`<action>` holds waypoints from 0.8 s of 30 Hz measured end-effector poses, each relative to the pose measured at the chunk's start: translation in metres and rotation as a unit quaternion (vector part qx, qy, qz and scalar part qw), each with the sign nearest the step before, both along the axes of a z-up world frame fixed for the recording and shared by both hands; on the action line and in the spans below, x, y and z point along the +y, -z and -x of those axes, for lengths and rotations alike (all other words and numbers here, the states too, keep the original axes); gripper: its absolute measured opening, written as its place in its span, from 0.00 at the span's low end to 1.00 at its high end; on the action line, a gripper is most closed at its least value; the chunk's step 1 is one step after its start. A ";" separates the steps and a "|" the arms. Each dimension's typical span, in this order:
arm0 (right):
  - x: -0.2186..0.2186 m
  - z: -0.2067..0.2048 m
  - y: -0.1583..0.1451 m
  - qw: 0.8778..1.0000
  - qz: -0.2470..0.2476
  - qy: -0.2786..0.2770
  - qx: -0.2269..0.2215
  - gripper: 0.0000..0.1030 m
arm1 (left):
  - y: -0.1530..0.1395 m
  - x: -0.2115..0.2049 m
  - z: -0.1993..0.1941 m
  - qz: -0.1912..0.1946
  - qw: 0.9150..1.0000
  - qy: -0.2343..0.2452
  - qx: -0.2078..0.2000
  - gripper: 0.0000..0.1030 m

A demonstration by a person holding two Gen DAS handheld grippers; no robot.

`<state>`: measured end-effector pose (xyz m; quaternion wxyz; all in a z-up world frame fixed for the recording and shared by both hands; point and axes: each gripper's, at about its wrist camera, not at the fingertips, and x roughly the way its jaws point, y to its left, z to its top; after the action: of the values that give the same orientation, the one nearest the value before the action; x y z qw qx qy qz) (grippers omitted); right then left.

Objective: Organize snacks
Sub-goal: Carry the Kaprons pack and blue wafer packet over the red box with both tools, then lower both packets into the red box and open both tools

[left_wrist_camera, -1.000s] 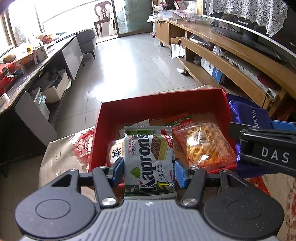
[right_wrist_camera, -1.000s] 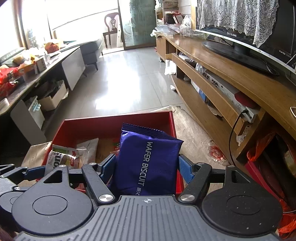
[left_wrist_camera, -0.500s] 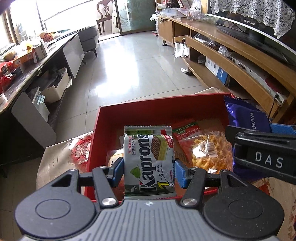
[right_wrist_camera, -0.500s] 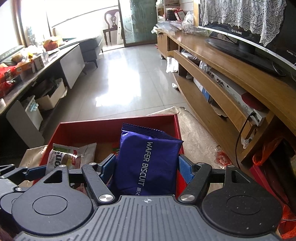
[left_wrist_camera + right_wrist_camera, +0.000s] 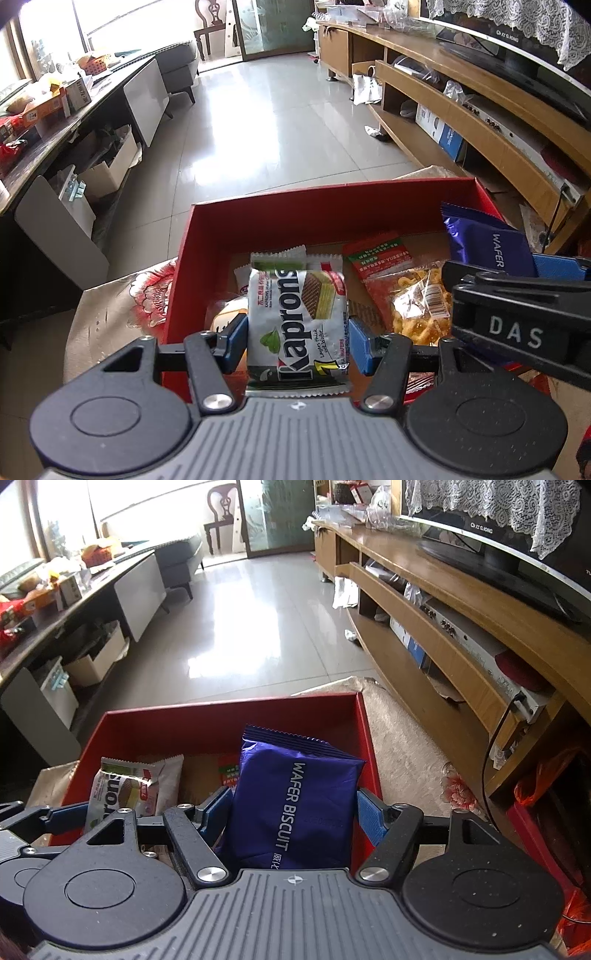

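A: What does the left gripper (image 5: 297, 334) hold?
B: A white foil Kaprons wafer packet (image 5: 297, 325), pinched upright between blue pads over the near left of the open red cardboard box (image 5: 332, 218).
A: The right gripper (image 5: 293, 814)?
B: Clamped wider on a glossy purple wafer biscuit bag (image 5: 295, 805) over the box's near right.

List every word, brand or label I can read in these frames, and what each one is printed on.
"Kaprons": silver wafer pack in the left gripper.
"WAFER BISCUIT": blue pack in the right gripper.
"DAS": right gripper's black side.
Unreadable: red snack bag's print, barcode sticker, TV bezel lettering.
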<state>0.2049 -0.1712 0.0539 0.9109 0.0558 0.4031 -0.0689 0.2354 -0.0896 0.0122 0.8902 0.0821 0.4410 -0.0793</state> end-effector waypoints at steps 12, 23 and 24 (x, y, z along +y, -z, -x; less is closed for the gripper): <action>0.001 -0.010 0.012 1.000 0.005 -0.002 0.017 0.75 | 0.005 -0.004 -0.002 -0.010 1.000 0.005 -0.003 0.53; 0.001 -0.016 0.018 1.000 -0.004 -0.006 0.023 0.75 | 0.007 -0.002 -0.006 0.001 1.000 0.001 0.005 0.53; 0.001 -0.016 0.017 1.000 -0.004 -0.006 0.022 0.75 | 0.006 -0.001 -0.007 0.004 1.000 0.000 0.005 0.53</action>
<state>0.2210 -0.1701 0.0369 0.9021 0.0554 0.4234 -0.0629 0.2422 -0.0910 0.0059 0.8883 0.0788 0.4449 -0.0816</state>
